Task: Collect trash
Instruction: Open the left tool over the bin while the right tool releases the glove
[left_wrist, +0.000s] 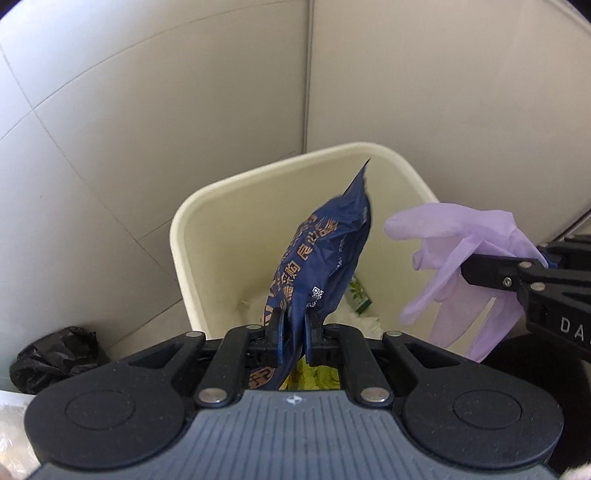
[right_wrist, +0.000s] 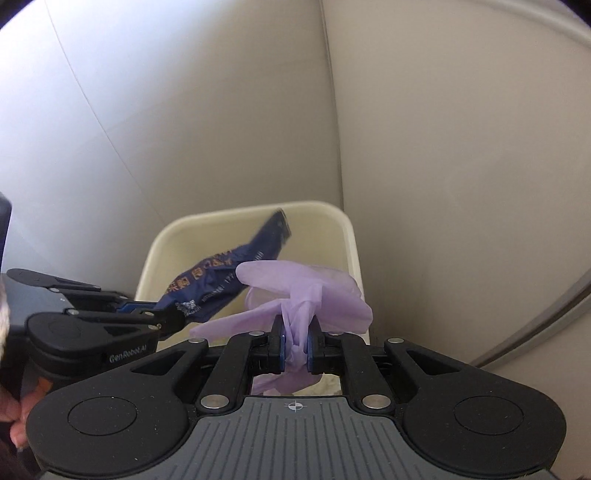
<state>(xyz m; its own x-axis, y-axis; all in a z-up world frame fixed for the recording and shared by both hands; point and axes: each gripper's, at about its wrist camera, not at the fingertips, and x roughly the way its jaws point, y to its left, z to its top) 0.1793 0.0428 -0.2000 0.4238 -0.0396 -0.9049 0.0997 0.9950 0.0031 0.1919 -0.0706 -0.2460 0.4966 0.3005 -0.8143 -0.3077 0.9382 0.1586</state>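
My left gripper (left_wrist: 294, 325) is shut on a dark blue snack wrapper (left_wrist: 325, 254) with gold lettering and holds it over the open cream trash bin (left_wrist: 207, 206). My right gripper (right_wrist: 295, 339) is shut on a crumpled purple disposable glove (right_wrist: 295, 291) and holds it above the same bin (right_wrist: 347, 225). In the left wrist view the right gripper (left_wrist: 476, 267) comes in from the right with the glove (left_wrist: 454, 240) hanging from it. In the right wrist view the left gripper (right_wrist: 173, 317) comes in from the left with the wrapper (right_wrist: 229, 273).
The bin stands on a light tiled floor against a pale wall corner (left_wrist: 308, 74). White tissue and a green packet (left_wrist: 360, 295) lie inside it. A crumpled black plastic bag (left_wrist: 51, 358) lies on the floor to the bin's left.
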